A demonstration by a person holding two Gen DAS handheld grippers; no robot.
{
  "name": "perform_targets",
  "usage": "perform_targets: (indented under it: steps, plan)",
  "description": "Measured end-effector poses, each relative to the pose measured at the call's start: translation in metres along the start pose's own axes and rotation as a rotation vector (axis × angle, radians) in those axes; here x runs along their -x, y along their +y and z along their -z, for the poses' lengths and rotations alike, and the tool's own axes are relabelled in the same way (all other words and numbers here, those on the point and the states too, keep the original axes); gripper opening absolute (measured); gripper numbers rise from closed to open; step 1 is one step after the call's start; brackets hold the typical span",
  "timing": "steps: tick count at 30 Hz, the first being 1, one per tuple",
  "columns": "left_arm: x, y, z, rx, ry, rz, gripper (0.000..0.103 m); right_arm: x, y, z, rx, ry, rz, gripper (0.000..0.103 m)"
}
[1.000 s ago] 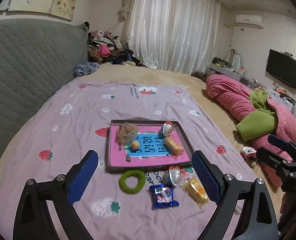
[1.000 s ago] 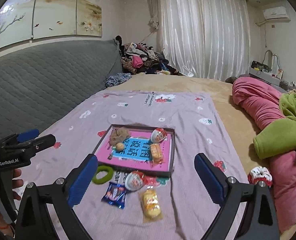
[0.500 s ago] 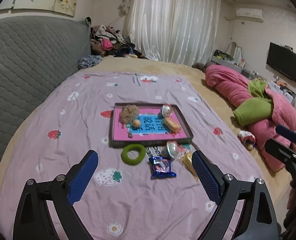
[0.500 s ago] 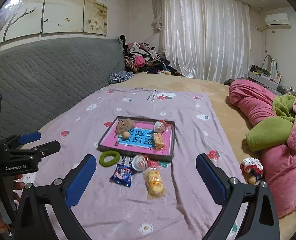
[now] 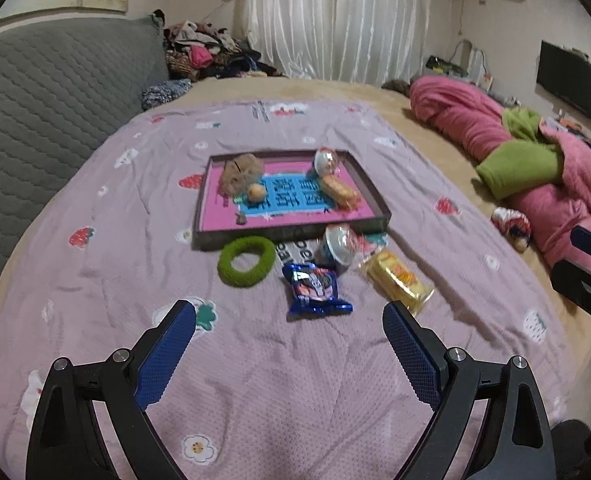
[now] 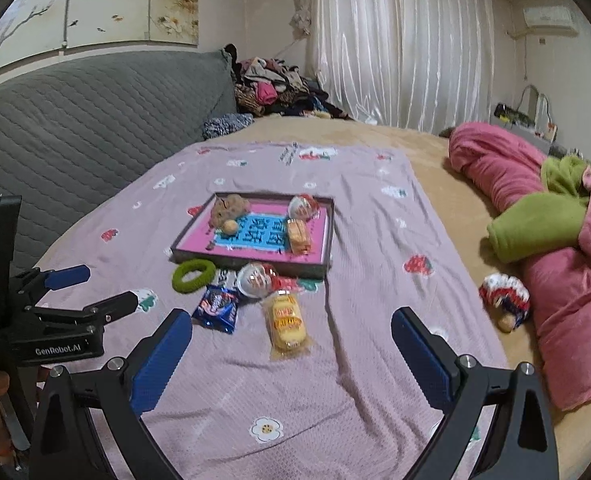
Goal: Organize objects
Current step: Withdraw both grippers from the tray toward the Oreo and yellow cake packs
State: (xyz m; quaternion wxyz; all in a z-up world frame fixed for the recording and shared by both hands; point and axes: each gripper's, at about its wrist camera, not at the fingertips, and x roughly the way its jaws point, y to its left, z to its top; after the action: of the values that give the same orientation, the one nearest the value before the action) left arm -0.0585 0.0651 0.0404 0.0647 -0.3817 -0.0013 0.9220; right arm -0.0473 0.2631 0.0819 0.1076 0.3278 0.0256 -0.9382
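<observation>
A pink tray (image 5: 365, 184) (image 6: 323, 236) lies on the purple strawberry sheet and holds a brown fuzzy item (image 5: 241, 168), a small round ball (image 5: 256, 191), a capsule egg (image 5: 326, 160) and a wrapped cake (image 5: 338, 191). In front of it lie a green ring (image 5: 246, 256) (image 6: 193, 275), a blue snack packet (image 5: 313, 289) (image 6: 216, 307), a clear capsule egg (image 5: 338, 243) (image 6: 255, 279) and a yellow wrapped cake (image 5: 397, 282) (image 6: 286, 321). My left gripper (image 5: 289, 322) is open and empty, just short of the blue packet. My right gripper (image 6: 291, 326) is open and empty, around the yellow cake's near end.
A grey quilted headboard (image 5: 47, 92) runs along the left. A pink and green duvet (image 6: 543, 220) lies at the right, with a small knitted item (image 6: 503, 294) beside it. Clothes are piled at the far end (image 6: 271, 88). The bed's edge is to the right.
Both grippers have pulled back and then come lower and closer to the loose items in front of the tray. The objects have not moved. Both stay open.
</observation>
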Motion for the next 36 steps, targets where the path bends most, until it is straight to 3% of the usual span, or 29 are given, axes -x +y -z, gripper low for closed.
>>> perform_targets:
  steps: [16,36]
  plan:
    - [-0.061,-0.017,0.022,-0.043,0.09,-0.017,0.095,-0.048,-0.004,0.022,0.055,0.093,0.032,0.101]
    - [-0.112,-0.014,0.023,-0.055,0.169,-0.046,0.095,-0.096,-0.012,0.014,0.024,0.181,-0.013,0.101]
